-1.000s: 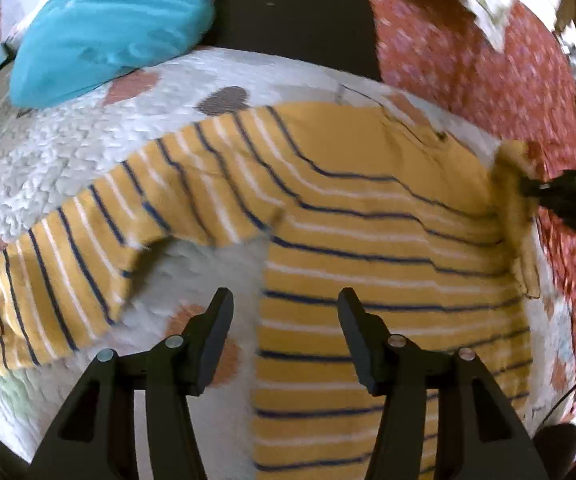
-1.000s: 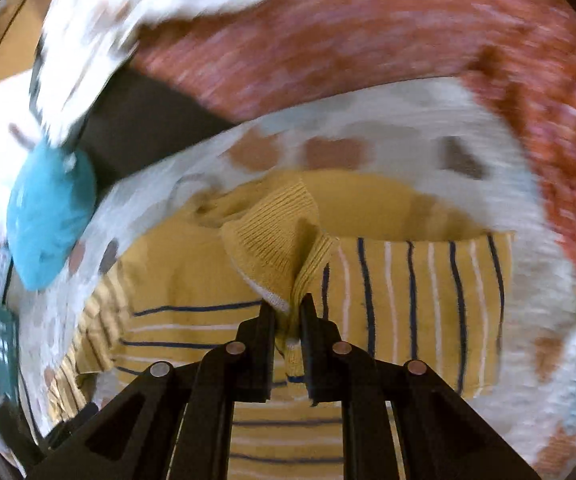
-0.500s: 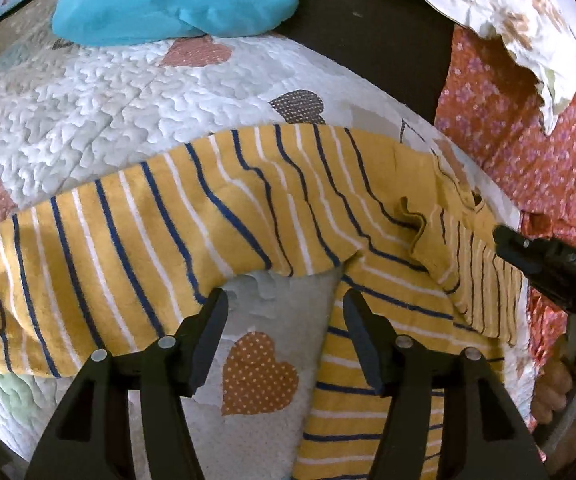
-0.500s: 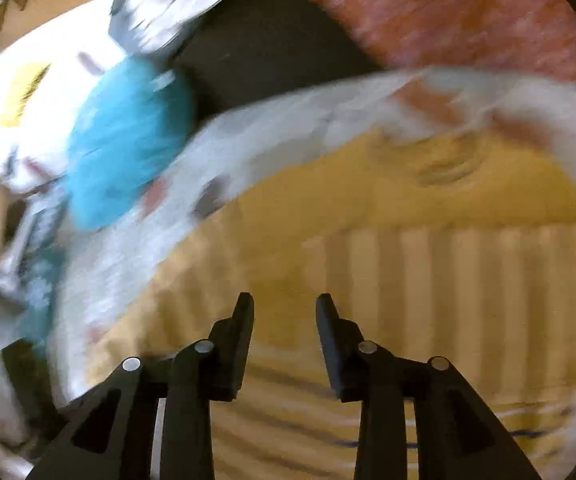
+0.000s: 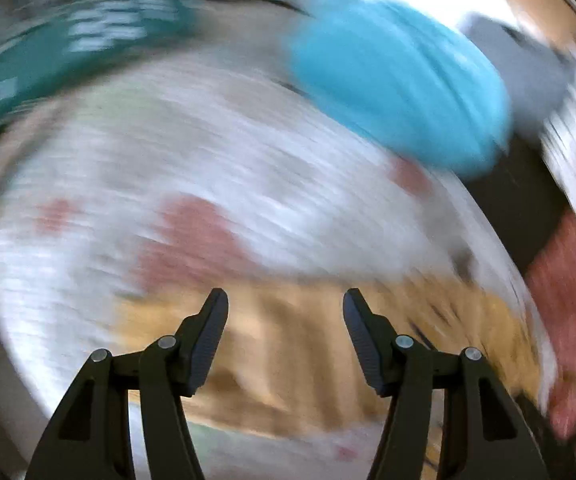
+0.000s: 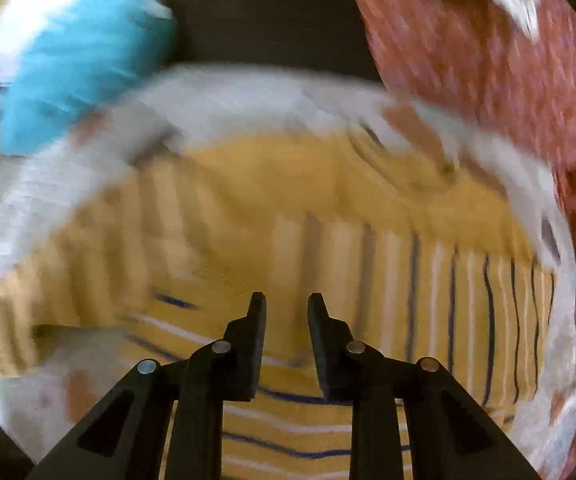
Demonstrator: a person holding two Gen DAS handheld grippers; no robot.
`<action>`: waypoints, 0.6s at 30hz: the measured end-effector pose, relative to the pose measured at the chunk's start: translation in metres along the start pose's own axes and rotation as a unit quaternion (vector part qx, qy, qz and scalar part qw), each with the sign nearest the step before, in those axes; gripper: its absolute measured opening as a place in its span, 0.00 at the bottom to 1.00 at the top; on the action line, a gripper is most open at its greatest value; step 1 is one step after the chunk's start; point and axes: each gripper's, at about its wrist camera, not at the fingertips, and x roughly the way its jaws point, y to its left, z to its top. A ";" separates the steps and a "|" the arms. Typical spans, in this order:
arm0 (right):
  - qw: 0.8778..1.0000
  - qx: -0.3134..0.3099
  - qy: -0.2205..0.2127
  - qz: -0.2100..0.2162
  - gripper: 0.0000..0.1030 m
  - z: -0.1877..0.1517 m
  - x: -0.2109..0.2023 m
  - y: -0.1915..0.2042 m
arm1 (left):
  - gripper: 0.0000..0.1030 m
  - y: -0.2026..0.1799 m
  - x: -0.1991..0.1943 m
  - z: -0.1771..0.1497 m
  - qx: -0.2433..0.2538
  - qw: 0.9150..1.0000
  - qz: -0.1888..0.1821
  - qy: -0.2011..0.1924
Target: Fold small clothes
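Note:
A mustard-yellow sweater with navy and white stripes [image 6: 288,208] lies spread on a white quilt with heart patches [image 6: 232,96]. One sleeve [image 6: 467,304] lies folded across the body at the right. My right gripper [image 6: 286,304] hovers over the sweater's middle; its jaws are closing with a narrow gap and no cloth between them. The left wrist view is heavily blurred. There my left gripper [image 5: 286,300] stands open over a band of the yellow sweater [image 5: 288,344], likely its other sleeve, with nothing between the fingers.
A bright blue cushion [image 5: 399,96] [image 6: 80,64] lies at the quilt's far side. A teal patterned thing [image 5: 68,48] is at the far left. Red floral cloth [image 6: 507,80] borders the quilt on the right, with a dark gap [image 6: 268,12] behind.
My right gripper let go of the sleeve cuff, which now lies folded over the body. My left gripper swept sideways along the other sleeve toward its end, and both views rolled.

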 end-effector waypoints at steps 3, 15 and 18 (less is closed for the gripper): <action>0.992 -0.033 0.014 0.117 0.46 -0.003 -0.015 0.054 | 0.57 0.076 -0.027 0.028 -0.111 0.990 0.065 -0.061; 0.901 -0.341 0.053 0.262 0.62 -0.085 -0.005 0.344 | 0.58 0.199 -0.050 0.045 -0.284 0.950 0.095 -0.088; 0.894 -0.395 0.041 0.208 0.63 -0.098 0.017 0.369 | 0.58 0.192 -0.047 0.042 -0.280 0.953 0.085 -0.081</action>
